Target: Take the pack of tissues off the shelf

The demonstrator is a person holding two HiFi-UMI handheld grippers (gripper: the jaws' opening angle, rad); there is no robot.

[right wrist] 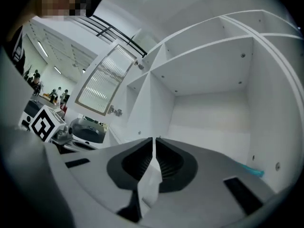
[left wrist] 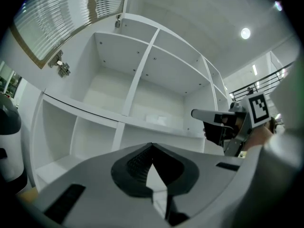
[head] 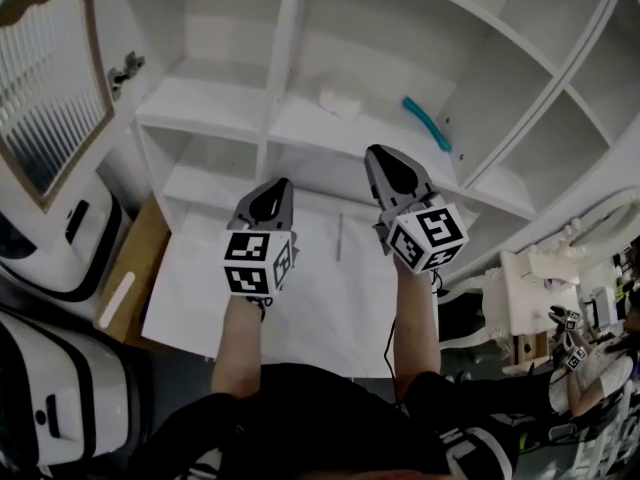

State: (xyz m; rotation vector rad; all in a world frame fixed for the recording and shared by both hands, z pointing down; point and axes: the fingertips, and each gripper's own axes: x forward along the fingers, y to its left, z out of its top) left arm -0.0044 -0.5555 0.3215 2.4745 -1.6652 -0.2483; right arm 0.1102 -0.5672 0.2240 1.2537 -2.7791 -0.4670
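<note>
head view: the pack of tissues [head: 338, 103] lies on the white shelf [head: 300, 140], on the middle board just right of the upright divider and toward the back, with a teal object [head: 428, 123] near that board's right end. the left gripper [head: 280, 185] and the right gripper [head: 378, 154] are in front of the shelf's front edge, apart from the pack. left gripper view: its fingers [left wrist: 134, 164] are clenched tip to tip on nothing, the pack beyond them on the board; right gripper view: its fingers [right wrist: 137, 164] are likewise clenched and empty, facing a compartment with the teal object at its lower right corner.

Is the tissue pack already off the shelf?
No, the tissue pack lies on the white shelf, near a teal thing.
</note>
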